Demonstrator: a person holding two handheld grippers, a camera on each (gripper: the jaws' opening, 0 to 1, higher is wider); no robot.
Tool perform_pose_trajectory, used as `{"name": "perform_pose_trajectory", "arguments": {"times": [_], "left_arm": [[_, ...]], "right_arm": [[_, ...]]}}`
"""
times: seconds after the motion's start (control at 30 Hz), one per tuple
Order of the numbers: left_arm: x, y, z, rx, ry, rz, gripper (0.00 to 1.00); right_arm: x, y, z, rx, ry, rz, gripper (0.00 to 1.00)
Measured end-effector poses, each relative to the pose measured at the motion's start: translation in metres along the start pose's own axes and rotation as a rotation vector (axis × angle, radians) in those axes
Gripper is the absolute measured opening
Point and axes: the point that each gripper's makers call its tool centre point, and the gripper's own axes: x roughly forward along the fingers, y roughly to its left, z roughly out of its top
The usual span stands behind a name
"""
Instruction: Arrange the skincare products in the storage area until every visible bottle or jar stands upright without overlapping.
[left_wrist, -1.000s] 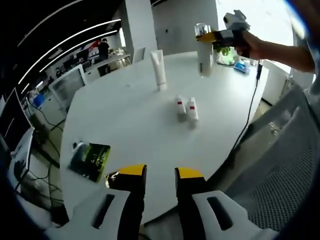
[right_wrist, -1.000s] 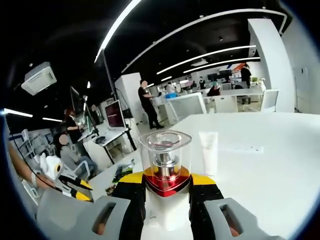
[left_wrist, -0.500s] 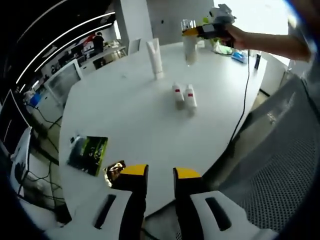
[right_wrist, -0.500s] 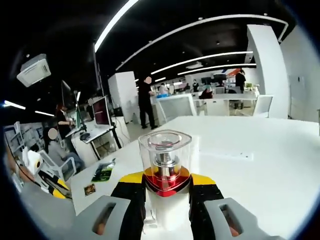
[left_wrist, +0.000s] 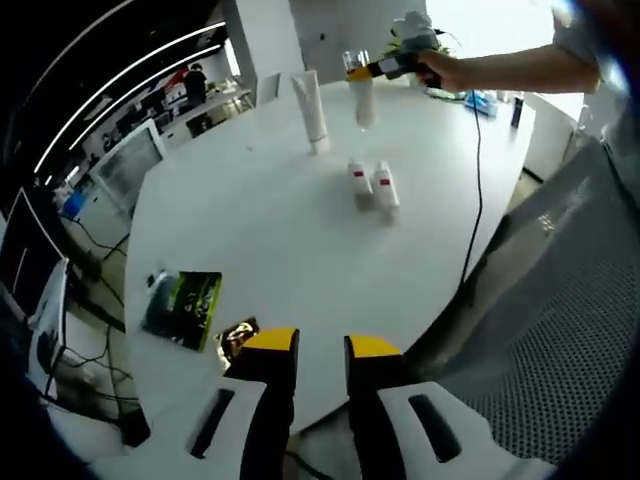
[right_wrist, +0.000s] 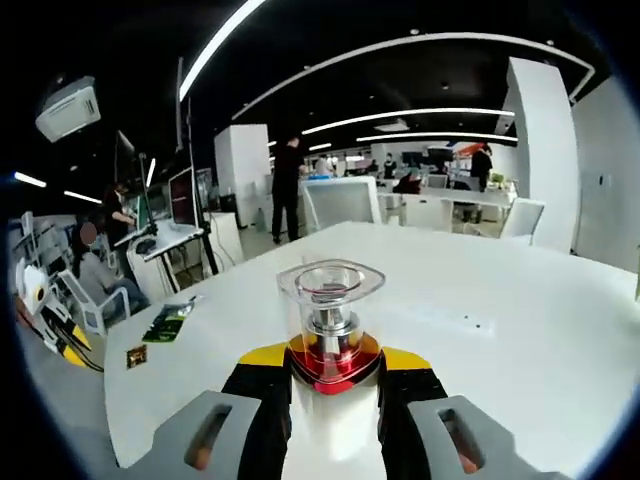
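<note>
My right gripper (right_wrist: 333, 375) is shut on a white pump bottle (right_wrist: 331, 330) with a clear cap and a red collar, held upright above the white table (right_wrist: 520, 340). From the left gripper view, that right gripper (left_wrist: 385, 66) holds the pump bottle (left_wrist: 362, 98) in the air beside a tall white tube (left_wrist: 313, 110) standing on its cap. Two small white bottles with red labels (left_wrist: 372, 183) sit close together nearer the table's middle. My left gripper (left_wrist: 320, 350) hangs open over the near table edge with nothing between its jaws.
A green packet (left_wrist: 183, 308) and a small gold sachet (left_wrist: 238, 335) lie near the left gripper; both show again as the packet (right_wrist: 167, 323) and sachet (right_wrist: 136, 356). A black cable (left_wrist: 476, 190) crosses the table's right side. A mesh chair (left_wrist: 560, 330) stands alongside.
The right gripper has carried the pump bottle leftward, closer to the white tube. The right gripper view has swung, and the tube has left it. The left gripper barely moved.
</note>
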Motion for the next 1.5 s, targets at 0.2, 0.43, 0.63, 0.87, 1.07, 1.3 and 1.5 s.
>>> {"name": "perform_pose_trajectory", "arguments": {"times": [0.2, 0.43, 0.63, 0.87, 1.07, 1.3, 1.5], "left_arm": [[0.001, 0.0, -0.003, 0.011, 0.014, -0.002, 0.16], [0.002, 0.002, -0.008, 0.068, 0.047, 0.017, 0.2], [0.003, 0.003, -0.01, 0.069, 0.057, 0.016, 0.21], [0.003, 0.004, -0.011, 0.068, 0.058, 0.024, 0.22], [0.003, 0.004, -0.011, 0.067, 0.06, 0.021, 0.22], [0.004, 0.003, -0.012, 0.066, 0.066, 0.016, 0.23], [0.005, 0.003, -0.012, 0.068, 0.067, 0.019, 0.25]], "right_arm": [[0.02, -0.008, -0.006, -0.036, 0.025, 0.011, 0.26], [0.036, -0.021, -0.007, -0.054, 0.036, 0.013, 0.26], [0.047, -0.024, -0.011, -0.07, 0.044, 0.052, 0.26], [0.054, -0.03, -0.015, -0.114, 0.064, 0.076, 0.26], [0.057, -0.03, -0.018, -0.138, 0.071, 0.113, 0.26], [0.063, -0.026, -0.019, -0.15, 0.065, 0.145, 0.26], [0.068, -0.026, -0.019, -0.151, 0.059, 0.164, 0.26]]}}
